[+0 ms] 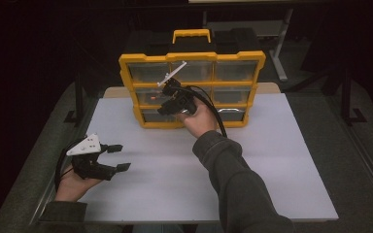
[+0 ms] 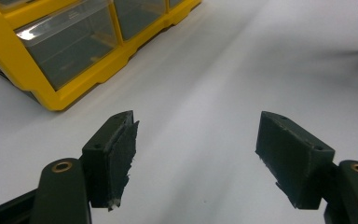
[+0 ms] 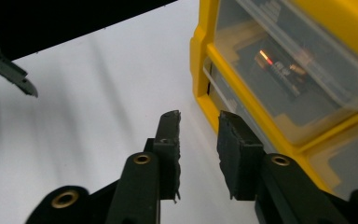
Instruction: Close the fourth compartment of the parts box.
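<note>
A yellow plastic organiser cabinet (image 1: 192, 90) with nine clear drawers and a yellow carry handle on top stands at the twelve o'clock edge of the white table top (image 1: 272, 160). No brand, label or writing can be read on it.

The right gripper (image 1: 167, 97), held in a hand with a grey sleeve, is up against the cabinet's front at its middle row. In the right gripper view its jaws stand a little apart with nothing between them, just beside the yellow frame; a clear drawer (image 3: 289, 70) at one o'clock holds a small dark object with a red-orange stripe (image 3: 272, 65), its markings too blurred to read.

The left gripper (image 1: 119, 158) hovers at about eight o'clock on the table, well apart from the cabinet, jaws spread wide and empty, a grey three-cornered plate on top.
</note>
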{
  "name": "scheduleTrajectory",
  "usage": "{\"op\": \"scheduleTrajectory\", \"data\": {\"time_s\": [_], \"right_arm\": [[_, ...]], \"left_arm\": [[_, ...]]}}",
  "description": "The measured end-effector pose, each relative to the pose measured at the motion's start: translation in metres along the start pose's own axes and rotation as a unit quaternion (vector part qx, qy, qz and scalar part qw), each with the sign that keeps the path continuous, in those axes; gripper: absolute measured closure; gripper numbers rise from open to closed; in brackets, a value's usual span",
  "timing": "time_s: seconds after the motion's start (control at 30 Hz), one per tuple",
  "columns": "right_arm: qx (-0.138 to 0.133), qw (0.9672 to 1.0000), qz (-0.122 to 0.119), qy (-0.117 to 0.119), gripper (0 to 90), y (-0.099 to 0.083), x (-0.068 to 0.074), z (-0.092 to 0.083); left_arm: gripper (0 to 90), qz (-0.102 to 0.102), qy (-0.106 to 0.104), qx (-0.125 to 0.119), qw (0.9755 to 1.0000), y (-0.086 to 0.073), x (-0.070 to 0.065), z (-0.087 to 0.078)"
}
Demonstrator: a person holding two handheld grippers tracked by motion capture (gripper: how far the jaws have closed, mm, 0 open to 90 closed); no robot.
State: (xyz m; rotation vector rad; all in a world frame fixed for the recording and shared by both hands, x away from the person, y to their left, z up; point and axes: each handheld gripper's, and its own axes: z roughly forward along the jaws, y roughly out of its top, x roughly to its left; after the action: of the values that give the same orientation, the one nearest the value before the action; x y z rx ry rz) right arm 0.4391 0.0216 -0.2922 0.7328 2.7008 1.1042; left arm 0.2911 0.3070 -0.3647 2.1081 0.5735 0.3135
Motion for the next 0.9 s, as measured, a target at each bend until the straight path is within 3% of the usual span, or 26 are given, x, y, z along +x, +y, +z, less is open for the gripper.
{"op": "scheduleTrajectory", "data": {"time_s": [0.47, 0.9], "right_arm": [[-0.019, 0.9986, 0.043, 0.023, 60.0, -0.032, -0.009, -0.009], [-0.042, 0.9971, 0.060, 0.022, 55.3, -0.056, -0.014, -0.031]], "left_arm": [[27.7, -0.014, 0.002, -0.003, 0.9999, -0.003, 0.000, 0.003], [27.3, -0.015, 0.002, 0.002, 0.9999, -0.002, 0.000, 0.008]]}}
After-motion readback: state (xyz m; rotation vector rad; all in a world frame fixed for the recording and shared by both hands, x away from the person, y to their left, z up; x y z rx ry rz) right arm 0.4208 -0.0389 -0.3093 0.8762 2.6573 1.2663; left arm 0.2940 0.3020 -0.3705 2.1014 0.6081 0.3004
